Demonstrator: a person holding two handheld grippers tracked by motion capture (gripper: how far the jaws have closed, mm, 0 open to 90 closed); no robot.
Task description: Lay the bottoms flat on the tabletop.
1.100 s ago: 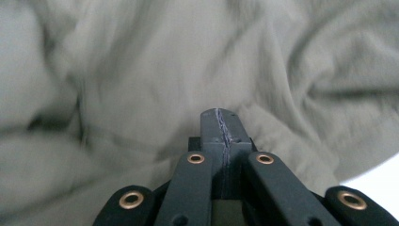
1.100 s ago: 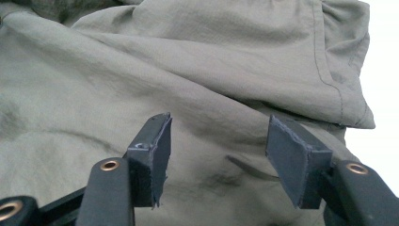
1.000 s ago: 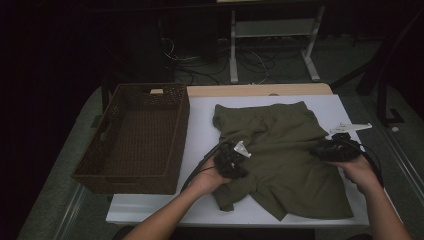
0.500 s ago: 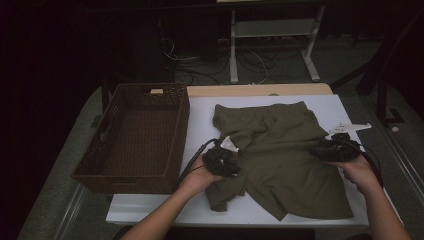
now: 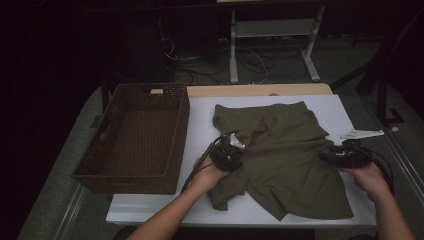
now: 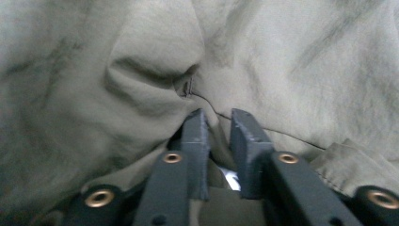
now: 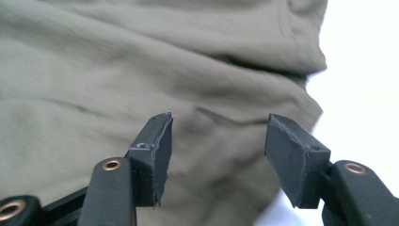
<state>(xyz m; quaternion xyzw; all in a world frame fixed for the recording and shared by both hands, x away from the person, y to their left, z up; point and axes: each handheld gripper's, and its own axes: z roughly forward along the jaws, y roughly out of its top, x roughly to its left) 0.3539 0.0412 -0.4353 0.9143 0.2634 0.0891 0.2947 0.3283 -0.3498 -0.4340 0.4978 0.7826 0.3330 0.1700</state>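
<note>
An olive green shirt (image 5: 285,150) lies crumpled on the white table (image 5: 200,125). My left gripper (image 5: 239,152) rests at the shirt's left edge. In the left gripper view its jaws (image 6: 218,122) have just been closing. They stand almost together, with a fold of the shirt (image 6: 282,56) pinched between the pads. My right gripper (image 5: 327,156) sits over the shirt's right edge. In the right gripper view it (image 7: 219,136) is open above the cloth (image 7: 141,61), with nothing between its pads.
A brown wicker basket (image 5: 135,135) stands on the table's left side, close to the shirt. Bare white tabletop (image 7: 367,70) shows past the shirt's right edge. Cables and a metal stand are on the floor behind the table.
My left gripper has shifted a little to the left at the shirt's edge, and the cloth beside it has bunched differently. The right hand has kept still.
</note>
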